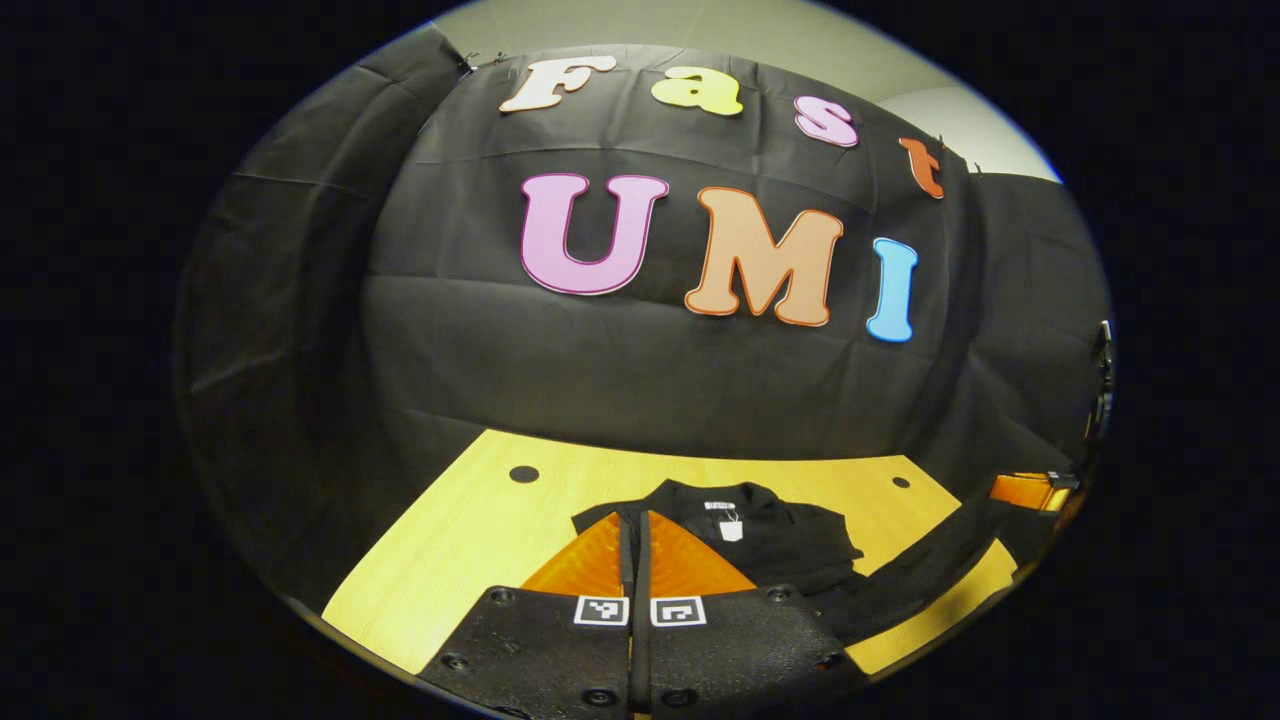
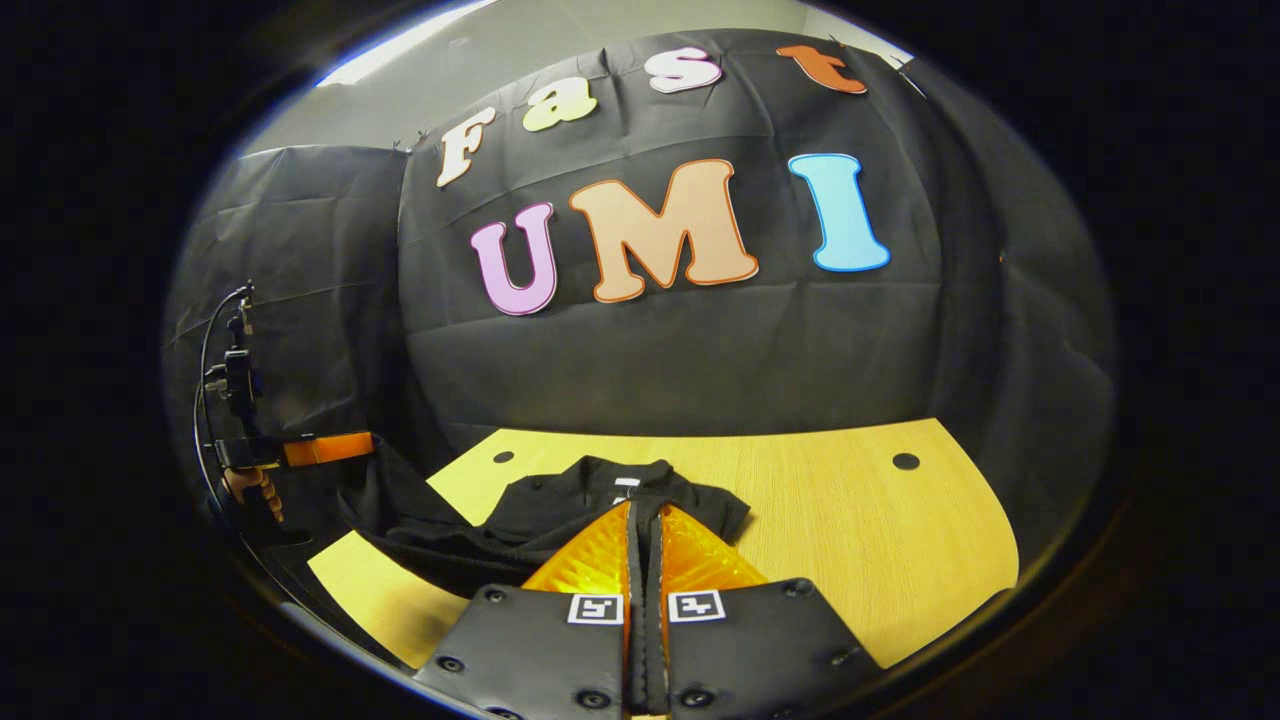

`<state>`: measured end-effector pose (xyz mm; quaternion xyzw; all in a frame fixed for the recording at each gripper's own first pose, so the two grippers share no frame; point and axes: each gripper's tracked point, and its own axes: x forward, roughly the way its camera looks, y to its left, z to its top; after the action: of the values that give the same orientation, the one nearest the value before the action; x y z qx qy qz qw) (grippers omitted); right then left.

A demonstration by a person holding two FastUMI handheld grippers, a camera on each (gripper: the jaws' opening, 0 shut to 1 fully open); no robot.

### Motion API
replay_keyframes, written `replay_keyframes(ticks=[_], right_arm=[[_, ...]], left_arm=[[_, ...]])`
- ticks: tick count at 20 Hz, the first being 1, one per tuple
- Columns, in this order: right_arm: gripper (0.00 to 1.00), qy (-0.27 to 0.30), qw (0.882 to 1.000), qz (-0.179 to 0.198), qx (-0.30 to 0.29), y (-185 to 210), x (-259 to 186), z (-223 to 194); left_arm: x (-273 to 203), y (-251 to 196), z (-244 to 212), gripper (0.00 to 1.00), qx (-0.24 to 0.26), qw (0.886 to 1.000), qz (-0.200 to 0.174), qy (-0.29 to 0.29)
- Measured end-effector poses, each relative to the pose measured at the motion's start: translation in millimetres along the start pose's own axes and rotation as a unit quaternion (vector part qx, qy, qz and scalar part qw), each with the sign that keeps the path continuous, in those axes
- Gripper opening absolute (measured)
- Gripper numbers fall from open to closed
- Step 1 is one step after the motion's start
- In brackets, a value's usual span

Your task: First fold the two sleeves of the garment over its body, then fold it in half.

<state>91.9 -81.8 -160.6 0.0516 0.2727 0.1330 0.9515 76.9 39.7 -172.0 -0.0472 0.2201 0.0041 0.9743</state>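
We find the table (image 1: 450, 540) bare at its edges, w/ the garment (image 1: 790, 545) lying black on it, collar and tag toward the far wall. In the left gripper view one sleeve (image 1: 930, 565) runs out long toward that view's right edge, where the other gripper (image 1: 1030, 490) meets its end; whether it pinches cloth there we cannot tell. In the right gripper view the sleeve (image 2: 400, 515) rises toward that far gripper (image 2: 325, 448) and the hand (image 2: 255, 490) holding it. Left gripper (image 1: 634, 530) fingers pressed together, over the garment's near part; grip on cloth unclear. Right gripper (image 2: 645, 530) likewise closed. We judge the sleeve must cross its long axis onto the body.
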Motion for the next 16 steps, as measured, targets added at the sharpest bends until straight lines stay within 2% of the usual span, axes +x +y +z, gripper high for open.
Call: replay_keyframes(ticks=[7, 9, 10, 16], right_arm=[[0.02, 0.004, 1.000, 0.016, -0.001, -18, 64, 28], [0.05, 0.010, 1.000, 0.018, -0.003, -26, 81, 28], [0.00, 0.011, 1.000, 0.018, -0.002, -31, 90, 29], [0.02, 0.034, 0.999, 0.015, 0.011, -59, 142, 22]], left_arm=[[65, -7, 15, 0.00, 0.001, 1.000, 0.008, 0.002], [85, -4, 12, 0.00, 0.004, 1.000, 0.017, 0.009], [94, -2, 9, 0.00, 0.008, 1.000, 0.022, 0.012], [149, 13, -4, 0.00, -0.003, 0.998, 0.049, 0.032]])
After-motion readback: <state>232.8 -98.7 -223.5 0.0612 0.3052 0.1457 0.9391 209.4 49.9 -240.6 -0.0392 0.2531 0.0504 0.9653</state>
